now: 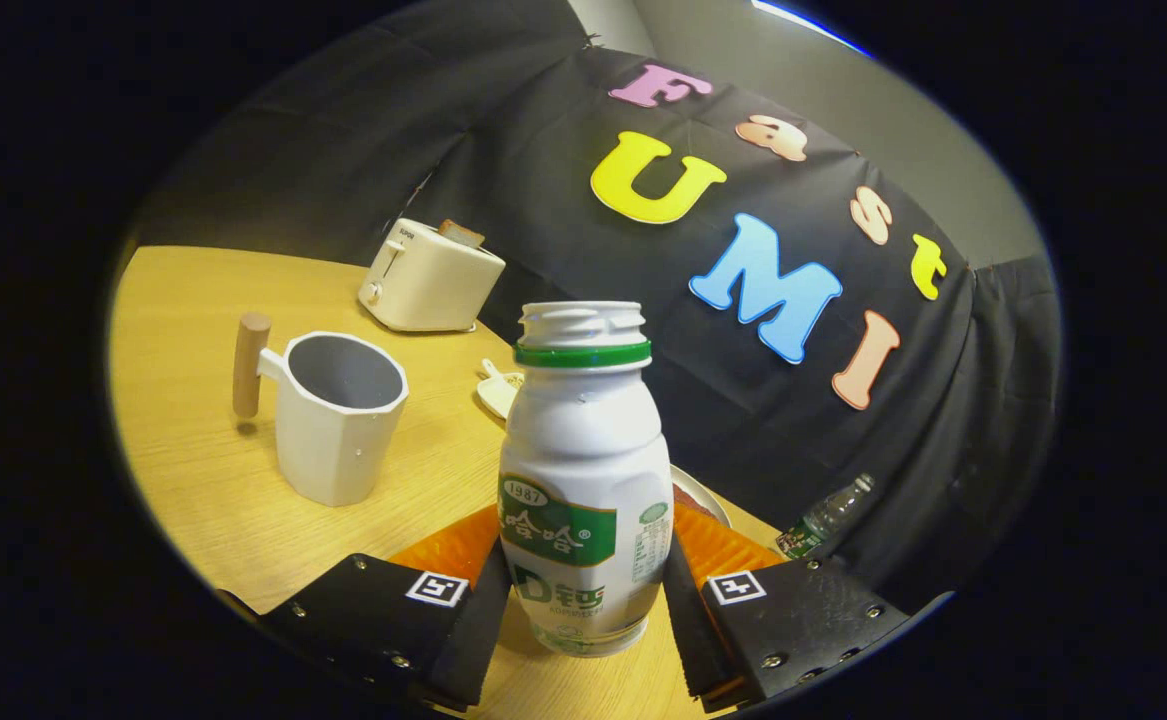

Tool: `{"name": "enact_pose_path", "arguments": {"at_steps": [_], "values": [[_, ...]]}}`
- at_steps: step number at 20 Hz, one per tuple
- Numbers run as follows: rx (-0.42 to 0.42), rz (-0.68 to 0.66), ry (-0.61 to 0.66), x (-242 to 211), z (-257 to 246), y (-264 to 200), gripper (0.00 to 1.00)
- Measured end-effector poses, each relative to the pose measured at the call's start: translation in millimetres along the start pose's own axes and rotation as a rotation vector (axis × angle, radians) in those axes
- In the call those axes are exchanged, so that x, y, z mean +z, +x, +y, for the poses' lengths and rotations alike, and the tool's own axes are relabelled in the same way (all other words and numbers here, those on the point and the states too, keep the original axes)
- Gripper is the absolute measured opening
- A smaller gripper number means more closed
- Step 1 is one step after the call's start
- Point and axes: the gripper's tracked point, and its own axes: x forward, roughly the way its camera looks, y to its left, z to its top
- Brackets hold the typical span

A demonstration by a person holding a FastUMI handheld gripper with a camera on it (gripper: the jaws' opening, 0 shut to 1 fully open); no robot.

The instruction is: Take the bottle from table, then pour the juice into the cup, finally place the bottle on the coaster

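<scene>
Gripper view puts the white plastic bottle with a green neck ring [585, 470], uncapped and upright, between the tongs [583, 600], whose fingers press its sides. Pouring into the white faceted cup with a wooden handle [338, 415], far left on the table [203, 470], remains. Behind the bottle, the orange ribbed coaster [728, 550] is mostly hidden; any juice level is unreadable.

The gripper [583, 610] ends in two broad, flat-topped finger blocks, one at seven o'clock and one at five. Each block carries a small square black-and-white marker tag on its inner upper corner. Small round silver screws dot the top faces and outer edges. A thin upright pad lines each inner face.
</scene>
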Motion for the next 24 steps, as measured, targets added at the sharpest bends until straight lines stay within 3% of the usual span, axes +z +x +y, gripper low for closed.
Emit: {"name": "enact_pose_path", "arguments": {"at_steps": [14, 24], "values": [[0.029, 0.027, -0.255, 9, 18, 15, 0.73], [0.005, 0.053, -0.448, 8, 16, 26, 0.73]]}}
